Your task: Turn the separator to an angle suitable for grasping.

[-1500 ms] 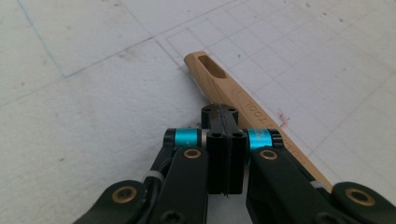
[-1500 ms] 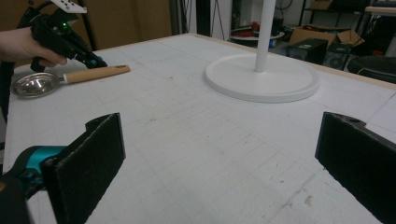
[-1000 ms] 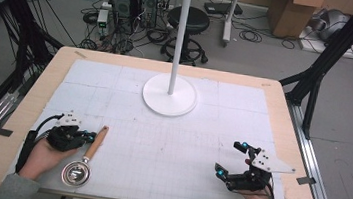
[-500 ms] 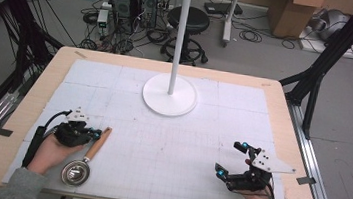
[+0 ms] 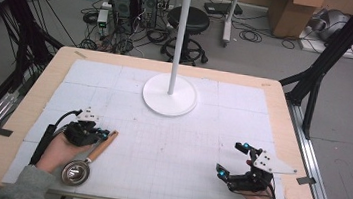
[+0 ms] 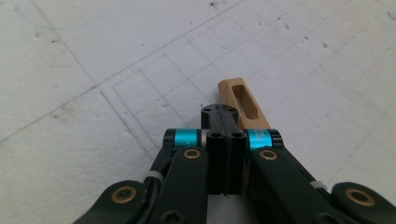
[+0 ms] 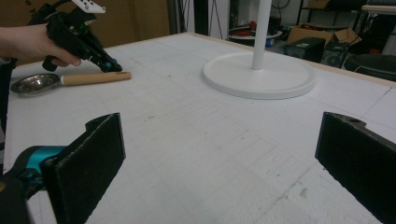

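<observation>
1. High view: a pale wooden table [image 5: 22, 112] covered by a white gridded mat [image 5: 169, 144] is seen from above. Near its far middle stands a white stand [image 5: 169, 98], a round flat base with a thin upright pole. At the near left, a person's left hand holds the left gripper [image 5: 102, 134], jaws pressed together, tips just beside the upper end of a ladle [image 5: 88, 159]. The ladle lies flat on the mat, its wooden handle slanting up to the right and its shiny metal bowl at the near end, close to the table's front edge. At the near right, well apart from the ladle, the right hand holds the right gripper [image 5: 230, 159] with its jaws spread wide and nothing between them.

2. Left gripper view: the left gripper [image 6: 225, 116] looks down on the mat with its two black jaws closed flat against each other, gripping nothing. The slotted wooden end of the ladle's handle [image 6: 243, 100] shows just behind and to the right of the tips, lying on the mat.

3. Right gripper view: the right gripper [image 7: 219, 154] stands low over the mat, its two black pads far apart and empty. Across the mat at the upper left lies the ladle [image 7: 70, 80], with the left gripper [image 7: 112, 67] angled down so its tips are at the handle's end. The stand's base [image 7: 259, 74] sits at the upper right.
</observation>
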Tool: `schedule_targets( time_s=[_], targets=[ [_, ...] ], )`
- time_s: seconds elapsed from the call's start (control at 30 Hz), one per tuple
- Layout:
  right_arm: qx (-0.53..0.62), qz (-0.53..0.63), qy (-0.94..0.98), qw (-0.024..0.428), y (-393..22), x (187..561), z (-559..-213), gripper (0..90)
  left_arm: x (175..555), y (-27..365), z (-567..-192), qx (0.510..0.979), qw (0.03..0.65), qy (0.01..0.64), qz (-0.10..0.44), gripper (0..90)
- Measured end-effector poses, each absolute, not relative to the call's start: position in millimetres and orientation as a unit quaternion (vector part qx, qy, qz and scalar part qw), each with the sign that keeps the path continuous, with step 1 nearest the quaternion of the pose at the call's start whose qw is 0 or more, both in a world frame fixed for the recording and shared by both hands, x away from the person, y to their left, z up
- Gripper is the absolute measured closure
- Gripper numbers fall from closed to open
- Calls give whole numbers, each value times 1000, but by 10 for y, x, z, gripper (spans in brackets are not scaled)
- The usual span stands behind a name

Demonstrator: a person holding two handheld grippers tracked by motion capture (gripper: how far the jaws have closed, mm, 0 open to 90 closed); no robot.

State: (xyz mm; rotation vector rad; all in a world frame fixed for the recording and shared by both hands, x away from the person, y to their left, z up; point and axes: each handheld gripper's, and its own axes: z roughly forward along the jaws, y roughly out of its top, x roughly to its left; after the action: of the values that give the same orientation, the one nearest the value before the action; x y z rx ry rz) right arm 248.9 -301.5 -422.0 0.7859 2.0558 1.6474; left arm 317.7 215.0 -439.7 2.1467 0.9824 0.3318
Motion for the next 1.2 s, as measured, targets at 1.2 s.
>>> schedule_targets(
  time_s=[1.2],
  targets=[
    [281,586,734,197,-3036,2479,-4222,7,3121,1760,-4358,864,353,339,116,898]
  ],
)
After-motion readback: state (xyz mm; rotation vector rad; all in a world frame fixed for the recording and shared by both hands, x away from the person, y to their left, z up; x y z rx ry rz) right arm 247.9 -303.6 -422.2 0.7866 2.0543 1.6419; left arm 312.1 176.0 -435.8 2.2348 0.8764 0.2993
